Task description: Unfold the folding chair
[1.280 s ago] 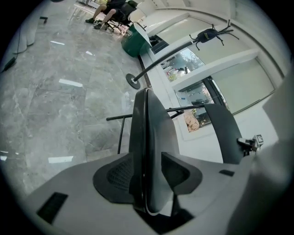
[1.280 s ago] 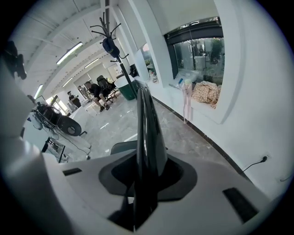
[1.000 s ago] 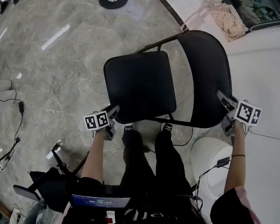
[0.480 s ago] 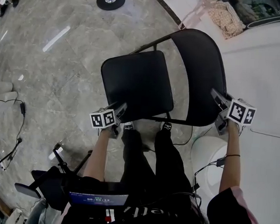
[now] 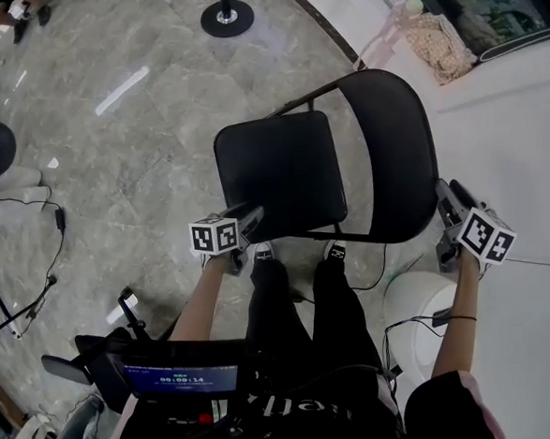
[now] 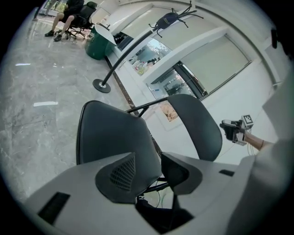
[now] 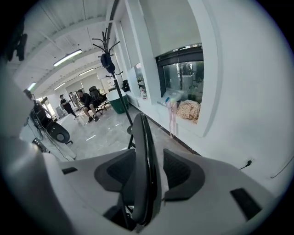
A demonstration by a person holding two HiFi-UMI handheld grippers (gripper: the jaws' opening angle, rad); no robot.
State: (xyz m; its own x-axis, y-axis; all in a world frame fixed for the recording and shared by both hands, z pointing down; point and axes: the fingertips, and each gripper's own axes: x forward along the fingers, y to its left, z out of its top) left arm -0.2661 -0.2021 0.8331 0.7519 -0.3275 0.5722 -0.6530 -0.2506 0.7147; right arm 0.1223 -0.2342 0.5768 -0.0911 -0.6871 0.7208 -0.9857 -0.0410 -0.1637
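Black folding chair (image 5: 279, 167) stands unfolded on the grey marble floor (image 5: 139, 148). Left gripper (image 5: 247, 221) hangs open at the seat's (image 5: 261, 147) near-left corner, pads off it. Right gripper (image 5: 450, 200), jaws just opening, loosely straddles the backrest's (image 5: 397, 157) right edge.

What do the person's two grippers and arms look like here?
The left gripper and right gripper have pale grey bodies, dark mesh-textured pads and a white cube printed with black square markers. The forearms are bare. The right arm has a pink sleeve, a dark wrist band and a black cable beside it.
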